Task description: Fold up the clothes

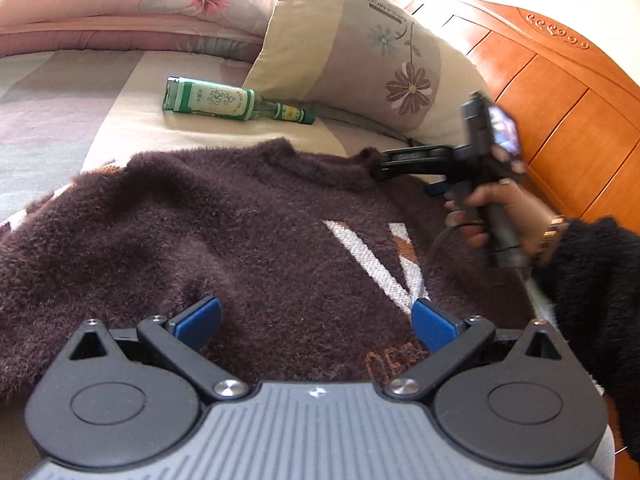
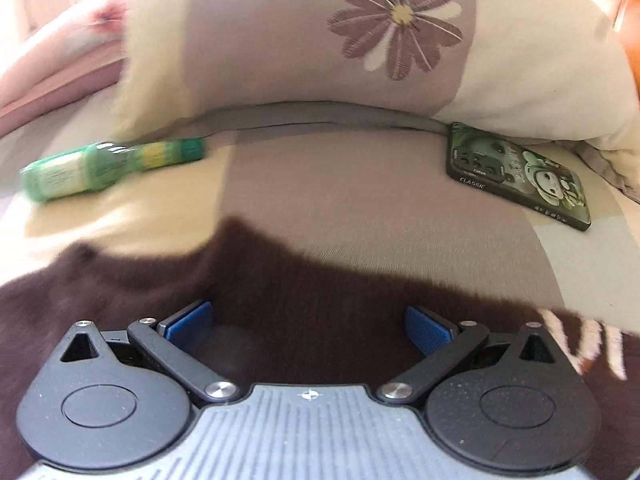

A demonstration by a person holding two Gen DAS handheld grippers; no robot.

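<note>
A fuzzy dark brown sweater [image 1: 240, 232] with a white V-shaped pattern [image 1: 376, 260] lies spread on the bed. My left gripper [image 1: 316, 316] hovers over the sweater's near part. It is open, blue pads wide apart, with only the flat knit below them. A hand at the right holds my right gripper [image 1: 380, 164], whose tips are at the sweater's far edge. In the right wrist view that gripper [image 2: 308, 320] is open over the brown sweater [image 2: 300, 280], which ends just beyond the pads. Nothing is pinched.
A green glass bottle [image 1: 236, 102] [image 2: 108, 168] lies on the striped bedsheet [image 1: 60, 120] beyond the sweater. A flowered pillow [image 1: 360, 52] leans on the wooden headboard [image 1: 560, 80]. A phone in a green case [image 2: 520, 176] lies by the pillow. A folded pink quilt [image 1: 120, 4] sits far left.
</note>
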